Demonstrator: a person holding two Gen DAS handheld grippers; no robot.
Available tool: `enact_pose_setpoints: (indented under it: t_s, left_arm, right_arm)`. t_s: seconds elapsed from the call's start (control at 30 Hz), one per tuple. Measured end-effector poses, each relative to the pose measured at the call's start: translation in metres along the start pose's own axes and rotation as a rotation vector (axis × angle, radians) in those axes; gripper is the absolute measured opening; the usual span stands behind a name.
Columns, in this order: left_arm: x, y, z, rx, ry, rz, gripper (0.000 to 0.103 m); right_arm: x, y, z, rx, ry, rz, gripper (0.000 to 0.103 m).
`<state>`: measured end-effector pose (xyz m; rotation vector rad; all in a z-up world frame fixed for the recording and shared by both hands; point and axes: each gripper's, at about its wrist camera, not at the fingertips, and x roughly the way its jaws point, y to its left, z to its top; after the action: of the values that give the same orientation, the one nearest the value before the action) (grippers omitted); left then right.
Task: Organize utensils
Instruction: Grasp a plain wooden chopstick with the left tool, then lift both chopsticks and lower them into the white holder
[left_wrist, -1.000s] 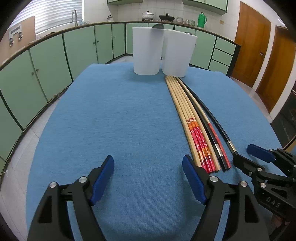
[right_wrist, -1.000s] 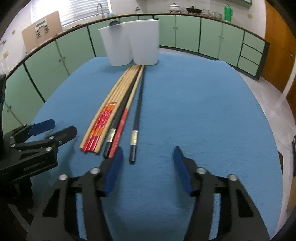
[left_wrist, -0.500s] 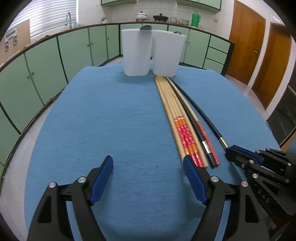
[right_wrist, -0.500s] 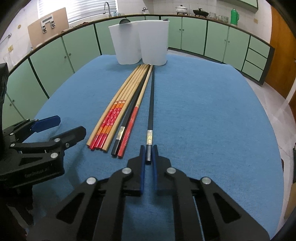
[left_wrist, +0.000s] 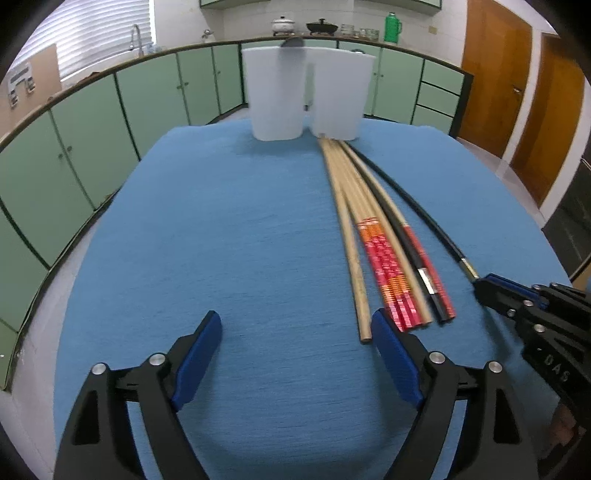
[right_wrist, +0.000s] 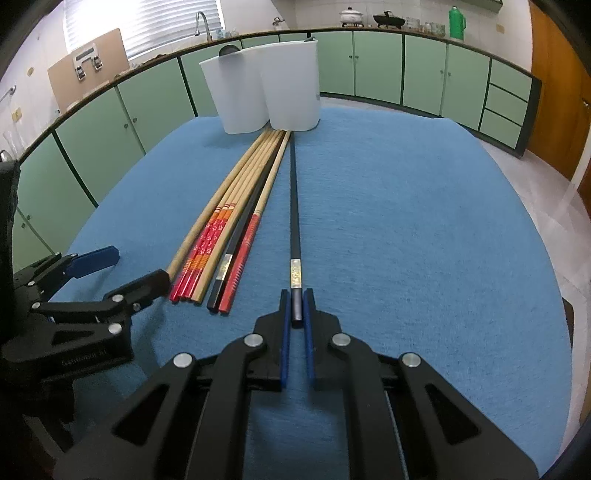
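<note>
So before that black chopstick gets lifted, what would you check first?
1. Right gripper jaws shut on the black chopstick: ok.
2. Grip sits at the chopstick's near end, beside its metal band: ok.
3. Chopstick lies apart from the other chopsticks: ok.
4. White containers upright at the far end of the blue cloth: ok.
5. Room inside the containers: cannot tell.
6. Left gripper jaws opening, nothing between them: ok.

Black chopstick (right_wrist: 294, 206) — flat, apart from bundled chopsticks (right_wrist: 236, 210)
</note>
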<state>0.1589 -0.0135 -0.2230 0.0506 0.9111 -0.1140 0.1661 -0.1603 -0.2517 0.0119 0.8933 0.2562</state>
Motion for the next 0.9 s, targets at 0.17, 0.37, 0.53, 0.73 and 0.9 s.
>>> enact_pose_setpoints:
  t_s: [0.17,0.37,0.53,0.73,0.9]
  left_arm:
    - [0.001,-0.004,0.002,0.013,0.008,0.002,0.081]
    - [0.001,-0.011,0.001,0.024,-0.004,0.000,0.058]
    - [0.000,-0.020,0.000,0.049,-0.018,-0.034,0.022]
    - [0.000,-0.022,0.001,0.042,-0.023,-0.048,0.007]
    - [-0.013,-0.017,0.007,0.036,-0.052,-0.040,0.006]
  right_arm:
    - [0.000,-0.001,0.000,-0.001,-0.001,-0.002,0.007]
    - [0.001,0.000,0.000,0.001,0.002,0.002,0.007]
    - [0.001,-0.001,0.000,0.010,0.002,0.014,0.006]
    - [-0.003,-0.005,0.001,0.021,-0.001,0.030,0.006]
    - [-0.016,-0.006,0.008,0.017,-0.036,0.027,0.006]
